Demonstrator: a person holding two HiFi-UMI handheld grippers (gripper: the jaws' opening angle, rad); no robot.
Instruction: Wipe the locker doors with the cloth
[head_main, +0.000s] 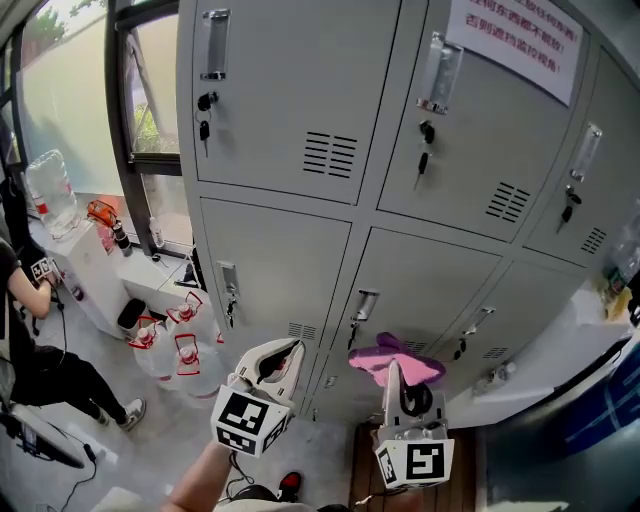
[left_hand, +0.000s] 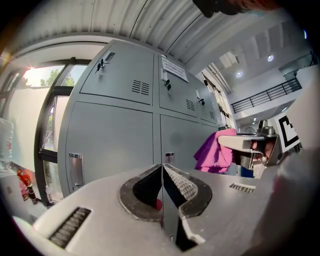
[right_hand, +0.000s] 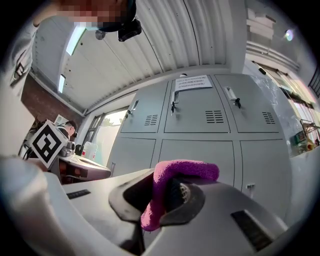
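Left gripper (left_hand: 162, 187): jaws pressed together, holding nothing.
Right gripper (right_hand: 165, 192): jaws clamped on the pink cloth (head_main: 395, 358).
Cloth: held up near the grey locker doors (head_main: 420, 290); contact unclear.

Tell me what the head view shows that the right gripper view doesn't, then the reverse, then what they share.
Only the head view: the floor, the red-handled water jugs standing on it, and the marker cube on the right gripper. Only the right gripper view: the ribbed ceiling, and that gripper's jaws closed on a fold of the pink cloth. Both: the grey lockers, the paper notice on an upper door, and the cloth.
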